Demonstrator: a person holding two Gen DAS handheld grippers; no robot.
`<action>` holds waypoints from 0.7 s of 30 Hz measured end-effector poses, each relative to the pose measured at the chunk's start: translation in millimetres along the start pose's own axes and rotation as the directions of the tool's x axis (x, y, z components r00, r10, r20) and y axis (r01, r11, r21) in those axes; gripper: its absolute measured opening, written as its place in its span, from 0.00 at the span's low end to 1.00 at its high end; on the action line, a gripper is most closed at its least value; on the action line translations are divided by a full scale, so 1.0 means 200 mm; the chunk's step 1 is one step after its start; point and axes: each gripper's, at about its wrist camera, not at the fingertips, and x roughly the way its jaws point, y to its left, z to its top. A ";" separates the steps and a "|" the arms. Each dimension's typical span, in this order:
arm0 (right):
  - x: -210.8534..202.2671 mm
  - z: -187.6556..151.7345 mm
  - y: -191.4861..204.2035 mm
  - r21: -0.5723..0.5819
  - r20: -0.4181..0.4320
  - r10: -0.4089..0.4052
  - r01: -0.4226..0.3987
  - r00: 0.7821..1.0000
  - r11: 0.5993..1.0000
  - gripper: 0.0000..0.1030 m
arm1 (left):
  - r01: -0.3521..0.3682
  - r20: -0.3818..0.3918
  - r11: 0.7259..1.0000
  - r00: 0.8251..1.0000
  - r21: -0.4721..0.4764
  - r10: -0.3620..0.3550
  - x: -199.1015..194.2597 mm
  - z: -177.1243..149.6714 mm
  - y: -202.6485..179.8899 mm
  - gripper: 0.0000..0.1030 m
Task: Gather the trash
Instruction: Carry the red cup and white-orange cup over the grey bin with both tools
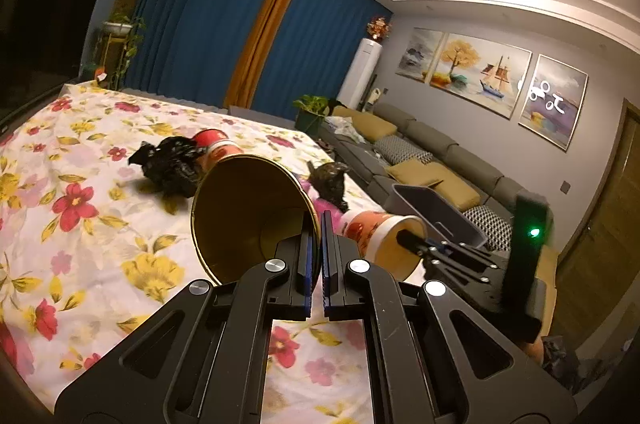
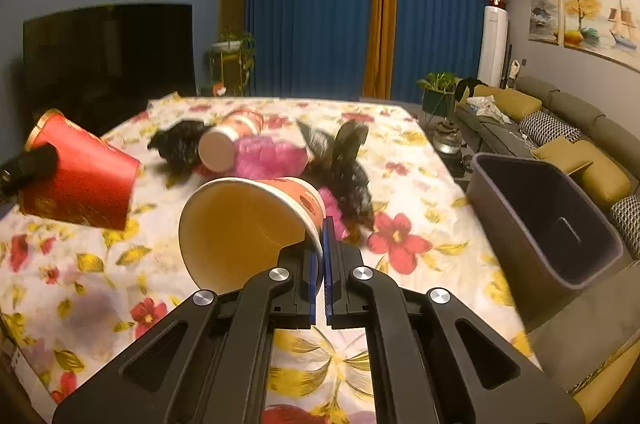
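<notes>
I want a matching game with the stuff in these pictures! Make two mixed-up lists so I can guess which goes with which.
Things:
1. red cup
2. orange cup
3. grey bin
4. black bag

Where:
A. lying on the flowery bedcover
B. pinched in the right tool
C. beside the bed, open and empty
D. pinched in the left tool

Pairs: 1-D, 2-B, 3-C, 4-A

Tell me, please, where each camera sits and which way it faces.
Left wrist view: sits behind the left tongs, faces across the flowered bed toward the sofa; its tongs clamp the rim of a gold-lined cup; the right tongs show too.
Right wrist view: sits behind the right tongs, faces the curtains; its tongs clamp a paper cup; the left tongs' tip shows at left.
Shared: bed, curtains, bin, both cups.
</notes>
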 end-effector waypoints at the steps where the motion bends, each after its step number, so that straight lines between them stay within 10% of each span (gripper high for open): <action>1: -0.02 0.01 -0.01 0.006 0.012 0.001 -0.001 1.000 1.000 0.04 | 0.000 0.001 1.000 1.000 0.005 0.000 0.01 0.01 -0.01 0.02; 21: -0.32 0.13 -0.39 0.126 0.165 -0.124 0.103 0.979 0.987 0.04 | 0.067 -0.015 0.990 0.998 0.125 -0.066 0.28 0.10 -0.42 0.03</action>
